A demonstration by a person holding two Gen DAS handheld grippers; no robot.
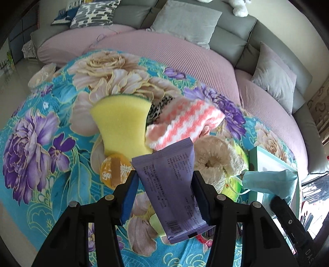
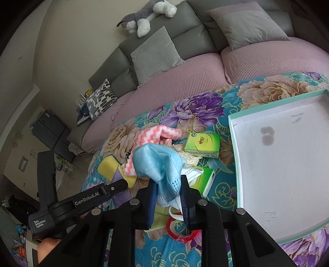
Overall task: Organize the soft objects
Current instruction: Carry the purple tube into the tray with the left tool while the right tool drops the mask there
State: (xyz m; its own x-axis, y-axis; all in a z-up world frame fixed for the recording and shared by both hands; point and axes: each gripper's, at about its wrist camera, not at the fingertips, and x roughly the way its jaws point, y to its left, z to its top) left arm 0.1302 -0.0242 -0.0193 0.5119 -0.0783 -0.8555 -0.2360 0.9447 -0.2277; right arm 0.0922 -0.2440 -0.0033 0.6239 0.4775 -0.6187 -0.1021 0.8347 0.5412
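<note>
On the flowered blanket (image 2: pixel 205 106), our white tray (image 2: pixel 277 164) lies bare inside. Left of the tray we count two green boxes (image 2: pixel 202 144), one yellow sponge (image 1: pixel 121 125) and one pink-striped cloth (image 1: pixel 185 121). Our left gripper (image 1: pixel 164 191) clamps a purple packet (image 1: pixel 170 184); our right gripper (image 2: pixel 167 195) pinches a blue face mask (image 2: pixel 160 162), nearly closed.

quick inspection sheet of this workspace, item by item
surface: floral blanket over a pink sofa
job's things: purple packet, blue face mask, yellow sponge, pink striped cloth, empty white tray
clutter: green tissue packs, red ring
grippers: left gripper shut on the packet; right gripper shut on the mask
cables: nothing seen
surroundings: grey cushions, plush toy
</note>
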